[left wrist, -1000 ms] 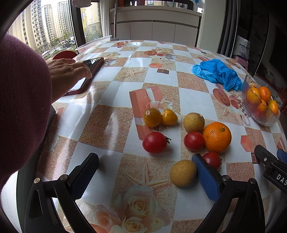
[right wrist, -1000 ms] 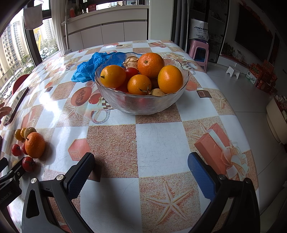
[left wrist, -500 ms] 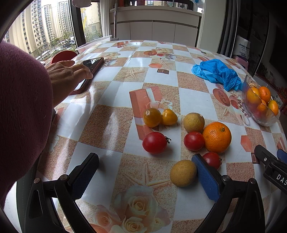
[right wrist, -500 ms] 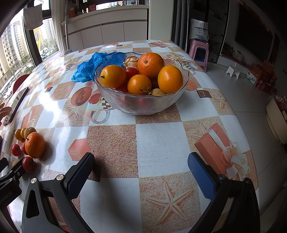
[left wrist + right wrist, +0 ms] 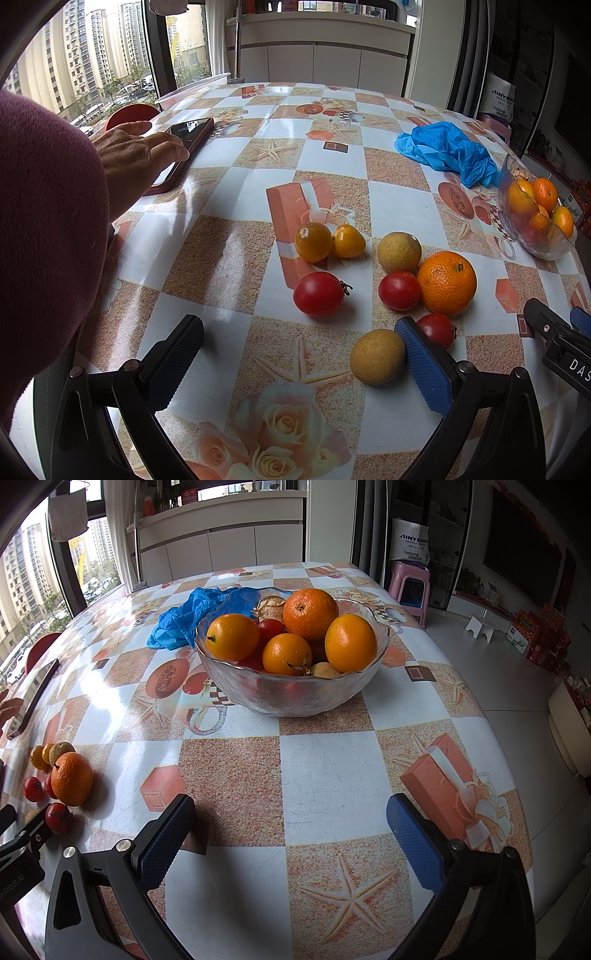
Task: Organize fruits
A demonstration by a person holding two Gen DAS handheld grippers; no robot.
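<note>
Loose fruit lies on the patterned table in the left wrist view: an orange point(image 5: 447, 283), red tomatoes point(image 5: 318, 294) point(image 5: 399, 290) point(image 5: 437, 329), two yellow tomatoes point(image 5: 313, 242), and tan round fruits point(image 5: 399, 252) point(image 5: 376, 356). My left gripper point(image 5: 299, 356) stands open just before them, holding nothing. A glass bowl point(image 5: 291, 694) filled with oranges and tomatoes sits ahead of my right gripper point(image 5: 290, 836), which is open and empty. The same loose orange point(image 5: 72, 779) shows at the far left of the right wrist view.
A person's hand point(image 5: 136, 155) in a pink sleeve point(image 5: 44, 229) rests on a phone point(image 5: 181, 147) at the left. A crumpled blue plastic bag point(image 5: 447, 153) lies behind the bowl point(image 5: 532, 221). The table edge drops to the floor on the right, near a pink stool point(image 5: 410, 587).
The hand on the phone shifted slightly. Both grippers and all the fruit stayed where they were.
</note>
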